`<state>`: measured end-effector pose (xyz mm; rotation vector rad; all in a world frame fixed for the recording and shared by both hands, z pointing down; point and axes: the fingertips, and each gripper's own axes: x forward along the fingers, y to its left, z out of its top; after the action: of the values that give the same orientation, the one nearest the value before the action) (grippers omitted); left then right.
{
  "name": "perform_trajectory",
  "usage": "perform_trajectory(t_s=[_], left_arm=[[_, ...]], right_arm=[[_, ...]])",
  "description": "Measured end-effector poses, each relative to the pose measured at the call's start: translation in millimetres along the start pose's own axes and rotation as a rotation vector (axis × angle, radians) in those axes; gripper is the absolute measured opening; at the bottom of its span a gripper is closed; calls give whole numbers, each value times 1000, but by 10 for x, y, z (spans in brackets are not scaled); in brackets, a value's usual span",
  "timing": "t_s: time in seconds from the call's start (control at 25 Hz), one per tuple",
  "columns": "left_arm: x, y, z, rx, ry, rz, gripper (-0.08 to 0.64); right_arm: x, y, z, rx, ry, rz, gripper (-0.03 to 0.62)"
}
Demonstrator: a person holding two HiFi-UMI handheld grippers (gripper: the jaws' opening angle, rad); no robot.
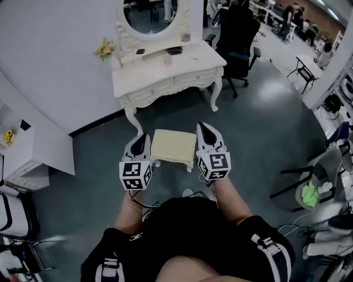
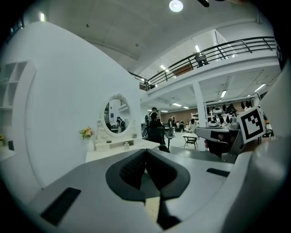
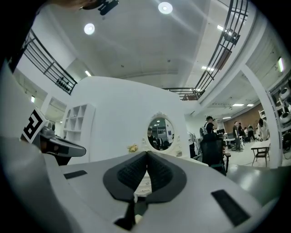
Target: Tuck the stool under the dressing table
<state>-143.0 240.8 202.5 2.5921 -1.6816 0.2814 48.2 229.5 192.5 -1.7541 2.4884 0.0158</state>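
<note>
The stool (image 1: 174,146), with a square cream seat and white legs, stands on the grey floor just in front of the white dressing table (image 1: 165,71) and its oval mirror (image 1: 148,16). My left gripper (image 1: 142,136) sits at the stool's left edge and my right gripper (image 1: 203,126) at its right edge. Both point toward the table. In the left gripper view the jaws of the left gripper (image 2: 145,152) meet, with the cream seat (image 2: 152,207) showing below them. The right gripper (image 3: 147,154) is likewise shut, facing the mirror (image 3: 160,133). Whether either pinches the stool's rim is hidden.
A black office chair (image 1: 237,38) stands to the right of the dressing table. A white shelf unit (image 1: 33,148) lines the left wall. A grey chair (image 1: 325,171) and cables are at the right. Small items and flowers (image 1: 103,49) sit on the table top.
</note>
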Motion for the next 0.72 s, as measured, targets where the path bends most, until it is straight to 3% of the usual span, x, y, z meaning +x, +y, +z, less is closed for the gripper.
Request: perform_trajectory(t_s=[0.24,0.52,0.72], left_arm=[[680,-115,2,1,49,-13,20],[1070,-91,-368,-58,140,-35,20],[1267,-40,-567,-57,186,-36,20]], right_arm=[[439,-494,-145,23,35,26,14],[605,-762,-620,56,144,14,14],[616,-879,-975,110,215,14,14]])
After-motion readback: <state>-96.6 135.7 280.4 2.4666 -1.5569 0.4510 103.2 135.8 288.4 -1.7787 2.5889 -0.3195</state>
